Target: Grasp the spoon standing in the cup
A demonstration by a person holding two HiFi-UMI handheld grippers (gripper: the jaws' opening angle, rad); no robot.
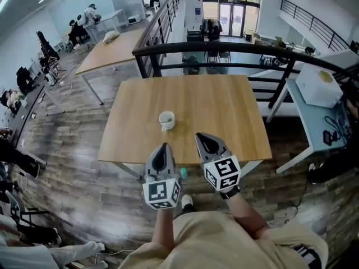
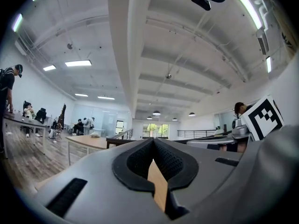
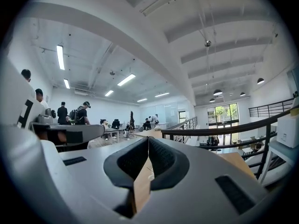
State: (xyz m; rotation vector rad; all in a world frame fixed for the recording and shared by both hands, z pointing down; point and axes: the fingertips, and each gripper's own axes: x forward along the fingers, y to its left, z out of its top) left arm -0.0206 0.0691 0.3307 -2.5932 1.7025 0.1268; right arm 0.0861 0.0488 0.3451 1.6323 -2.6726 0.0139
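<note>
A white cup [image 1: 166, 120] stands near the middle of the wooden table [image 1: 224, 111]. The spoon in it is too small to make out in the head view. My left gripper [image 1: 164, 147] hovers at the table's near edge, below the cup and slightly left of it, with its jaws shut and nothing between them. My right gripper [image 1: 200, 135] is to the cup's lower right, a little closer to it, also shut and empty. In the left gripper view the left gripper's pads [image 2: 153, 141] meet at the tip. In the right gripper view the right gripper's pads [image 3: 148, 139] meet too.
A black railing [image 1: 224, 48] curves behind the table's far edge. A pale table [image 1: 314, 122] with a white box [image 1: 318, 86] stands at the right. More tables and several people are at the far left. My legs show at the bottom.
</note>
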